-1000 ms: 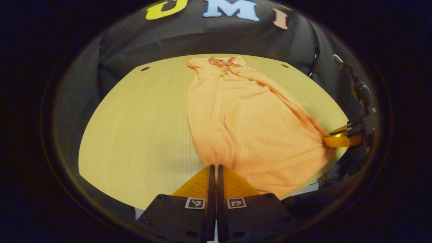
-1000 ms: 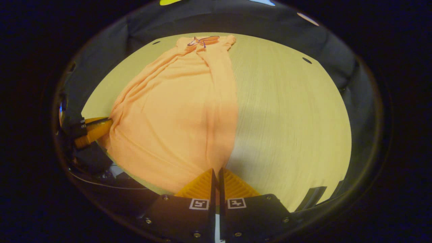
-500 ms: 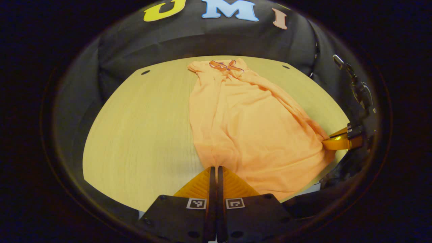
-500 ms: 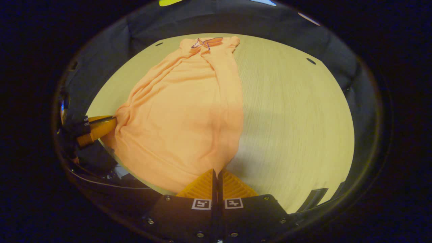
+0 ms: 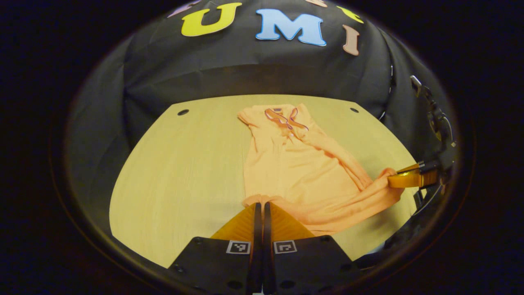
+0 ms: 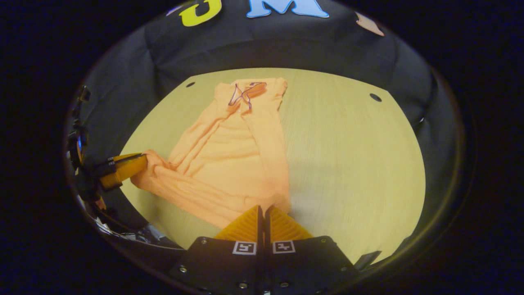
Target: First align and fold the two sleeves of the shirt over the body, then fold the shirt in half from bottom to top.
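- Two bottom corners of the orange shirt (image 5: 303,172) are pinched, one per hand: left tongs (image 5: 259,205) at lower centre of the left gripper view, right tongs (image 6: 262,208) at lower centre of the right gripper view, both closed on the hem.
- Shirt lies mid-frame on the desk (image 5: 176,172), collar toward the top.
- Judged light, limp and prone to sagging; corners are the best hold.
- No containers here.
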